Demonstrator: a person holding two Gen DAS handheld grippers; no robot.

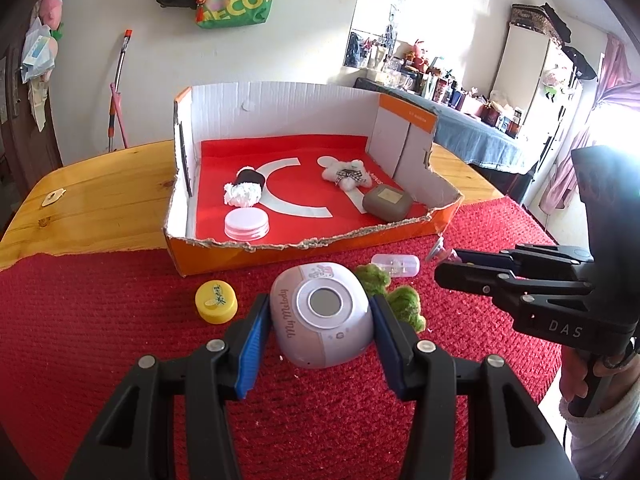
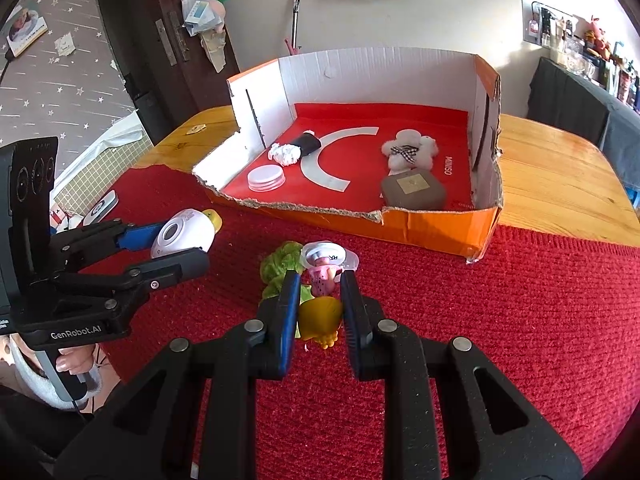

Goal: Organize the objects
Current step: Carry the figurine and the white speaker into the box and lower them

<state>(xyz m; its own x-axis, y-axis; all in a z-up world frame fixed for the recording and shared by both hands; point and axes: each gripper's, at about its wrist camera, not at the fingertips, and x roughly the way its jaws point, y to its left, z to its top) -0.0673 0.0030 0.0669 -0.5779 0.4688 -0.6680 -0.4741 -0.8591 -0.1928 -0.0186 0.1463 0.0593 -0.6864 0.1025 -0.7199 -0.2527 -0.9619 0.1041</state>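
While the cardboard box [image 1: 400, 236] sits at the far edge of the red mat [image 1: 100, 320], a rounded pink-and-white gadget [image 1: 322, 314] marked "My Melody" is clamped between the blue pads of the left gripper [image 1: 320, 332], one pad against each of its sides. From the right wrist view the same gadget [image 2: 180, 236] is seen held in that gripper [image 2: 176, 248] above the mat [image 2: 520, 320], in front of the box's torn near-left corner.

The right gripper [image 2: 320, 300] is closed around a small toy figure [image 2: 323, 280] with a white cap, a pink body and a yellow base; its pads are seen close on either side, though firm contact cannot be told. The figure is placed beside a green fuzzy toy [image 2: 280, 264] on the mat. In the left wrist view that gripper [image 1: 448, 268] is seen from the side, fingers pointing left, near a clear plastic capsule [image 1: 396, 265] and the green toy [image 1: 404, 300].

A yellow cap [image 1: 216, 302] is found on the mat to the left of the gadget.

Inside the box [image 2: 440, 224], on its red lining, four things are laid: a white lid [image 1: 246, 223] near the front left, a black-and-white bundle [image 1: 245, 190] just behind it, a white plush with a checked bow [image 1: 346, 174] toward the right, and a grey-brown case [image 1: 387, 202] in front of the plush.

The mat is spread over a wooden table [image 1: 100, 192].
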